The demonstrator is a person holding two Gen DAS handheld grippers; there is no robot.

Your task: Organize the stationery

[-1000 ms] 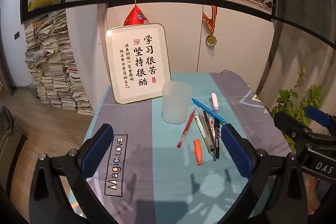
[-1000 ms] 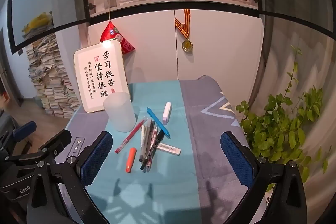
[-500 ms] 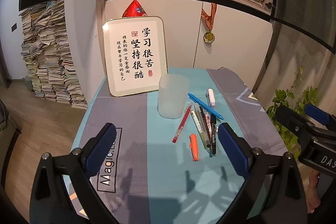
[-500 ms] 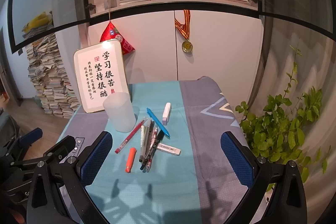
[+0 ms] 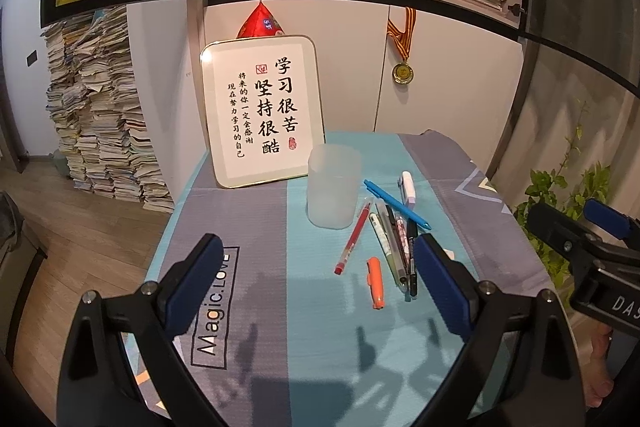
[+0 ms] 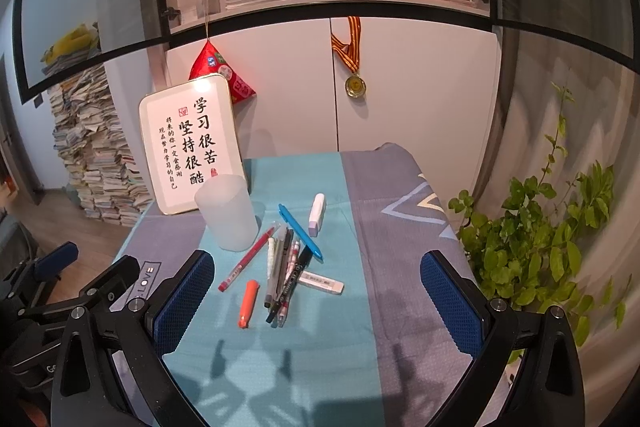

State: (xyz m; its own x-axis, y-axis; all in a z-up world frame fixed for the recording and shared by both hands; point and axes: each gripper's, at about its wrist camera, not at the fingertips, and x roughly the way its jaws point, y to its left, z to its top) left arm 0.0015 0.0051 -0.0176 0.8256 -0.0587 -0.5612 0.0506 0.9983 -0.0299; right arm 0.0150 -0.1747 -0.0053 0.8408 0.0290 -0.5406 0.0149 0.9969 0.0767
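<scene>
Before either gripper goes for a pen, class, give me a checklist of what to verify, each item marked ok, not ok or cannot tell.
1. Left gripper open, nothing between its fingers: ok.
2. Right gripper open, nothing held: ok.
3. Frosted cup upright, mouth clear: ok.
4. Cup empty inside: cannot tell.
5. Orange marker and red pen lie apart from the pile, easy to pick: ok.
6. Other pens separated: not ok, they overlap, and the blue pen crosses them.

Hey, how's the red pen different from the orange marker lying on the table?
The red pen is long and thin; the orange marker is short and stubby. The red pen's far end lies close by the frosted cup; the orange marker lies nearer the grippers, apart from the cup. Both lie flat on the teal cloth, untouched.
</scene>
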